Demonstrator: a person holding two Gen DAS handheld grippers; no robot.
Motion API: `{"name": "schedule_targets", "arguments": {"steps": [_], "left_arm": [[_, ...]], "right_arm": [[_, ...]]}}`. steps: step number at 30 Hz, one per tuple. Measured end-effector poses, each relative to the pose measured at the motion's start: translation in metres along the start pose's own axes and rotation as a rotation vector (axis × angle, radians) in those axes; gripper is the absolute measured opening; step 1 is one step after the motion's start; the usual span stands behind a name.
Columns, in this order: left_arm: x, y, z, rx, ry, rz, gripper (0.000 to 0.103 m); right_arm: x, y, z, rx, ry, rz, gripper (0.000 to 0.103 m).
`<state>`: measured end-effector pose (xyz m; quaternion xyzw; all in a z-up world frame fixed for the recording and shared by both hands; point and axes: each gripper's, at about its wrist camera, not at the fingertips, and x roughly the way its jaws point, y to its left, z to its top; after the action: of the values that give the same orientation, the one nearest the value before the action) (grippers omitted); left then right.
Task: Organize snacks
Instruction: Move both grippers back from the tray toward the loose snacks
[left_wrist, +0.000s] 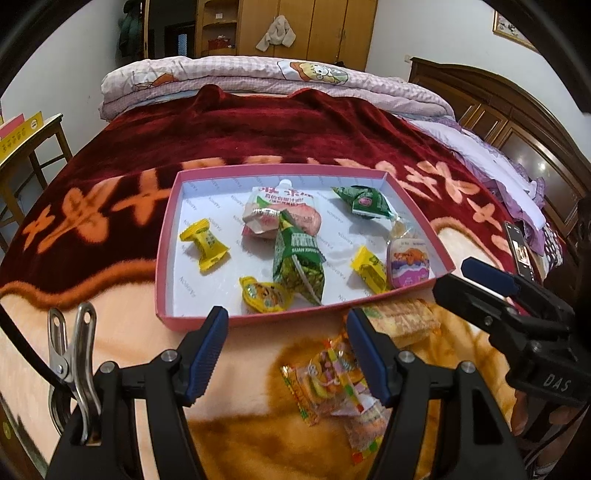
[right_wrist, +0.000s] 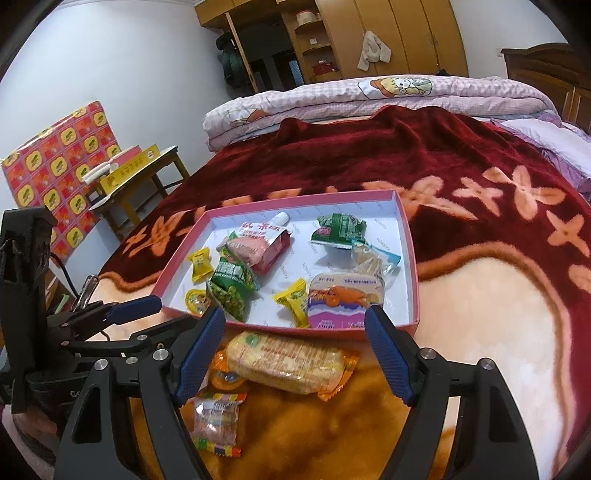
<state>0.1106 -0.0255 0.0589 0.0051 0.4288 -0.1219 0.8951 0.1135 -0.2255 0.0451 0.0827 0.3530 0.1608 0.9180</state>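
A pink shallow box (left_wrist: 258, 319) (right_wrist: 412, 258) lies on the bed blanket and holds several wrapped snacks: yellow candies, green packs, a pink pouch and a purple tub. Outside its near wall lie a rice cracker pack (left_wrist: 402, 317) (right_wrist: 291, 363), a colourful candy packet (left_wrist: 328, 376) (right_wrist: 218, 417) and an orange packet (right_wrist: 225, 376) partly under the cracker pack. My left gripper (left_wrist: 286, 317) (right_wrist: 162, 315) hovers open at the box's near wall with nothing between its fingers. My right gripper (right_wrist: 295, 314) (left_wrist: 452, 275) is open above the cracker pack and holds nothing.
A phone (left_wrist: 521, 251) lies on the bed at the right. A folded quilt (left_wrist: 258, 77) sits at the far end. A wooden table (right_wrist: 147, 173) with boxes stands left of the bed. A metal clip (left_wrist: 74, 350) hangs on my left gripper.
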Motion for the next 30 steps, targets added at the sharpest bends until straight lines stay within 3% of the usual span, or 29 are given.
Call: {"name": "schedule_targets", "arguments": {"steps": [30], "left_arm": [[-0.013,0.001,-0.041,-0.007,0.049,-0.007,0.07]], "right_arm": [[-0.013,0.005,-0.034,0.003,0.063,0.016,0.08]]}}
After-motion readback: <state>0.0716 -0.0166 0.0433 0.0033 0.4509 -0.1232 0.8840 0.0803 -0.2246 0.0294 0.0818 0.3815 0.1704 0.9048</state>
